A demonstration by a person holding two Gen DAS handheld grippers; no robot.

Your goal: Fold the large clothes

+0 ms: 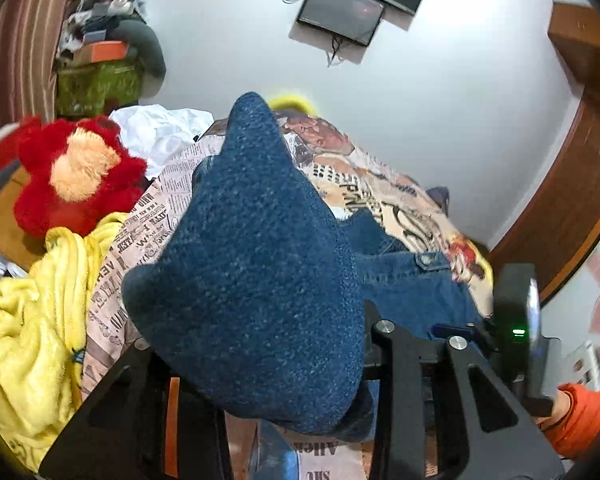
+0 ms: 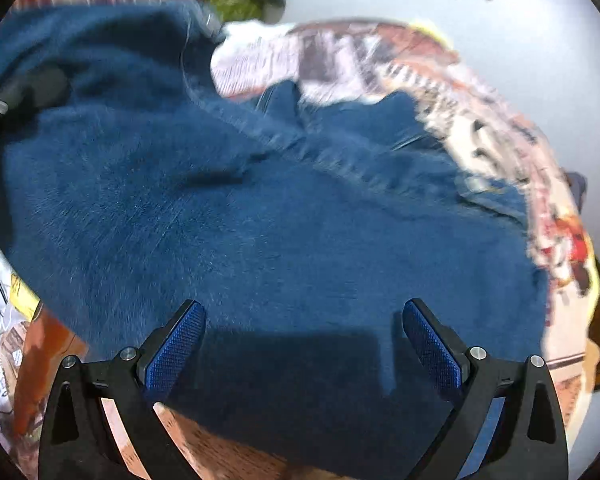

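Note:
A large blue garment (image 1: 260,264), fuzzy on one side and denim with a metal button (image 1: 424,258) on the other, lies on a newspaper-print bed cover (image 1: 168,184). My left gripper (image 1: 260,336) is shut on a bunched fold of it, and the cloth rises in a peak that hides the fingertips. In the right wrist view the garment (image 2: 260,220) spreads wide and blurred. My right gripper (image 2: 304,320) hangs open just above it, both blue pads (image 2: 180,344) bare. A hand in an orange sleeve (image 1: 580,412) holds the right gripper's body (image 1: 514,312) beside the denim.
A red plush toy (image 1: 76,176), a yellow blanket (image 1: 32,312) and white cloth (image 1: 160,132) crowd the bed's left side. A green box (image 1: 96,84) with clutter stands in the corner. A monitor (image 1: 340,12) hangs on the white wall. A wooden frame (image 1: 572,208) is at the right.

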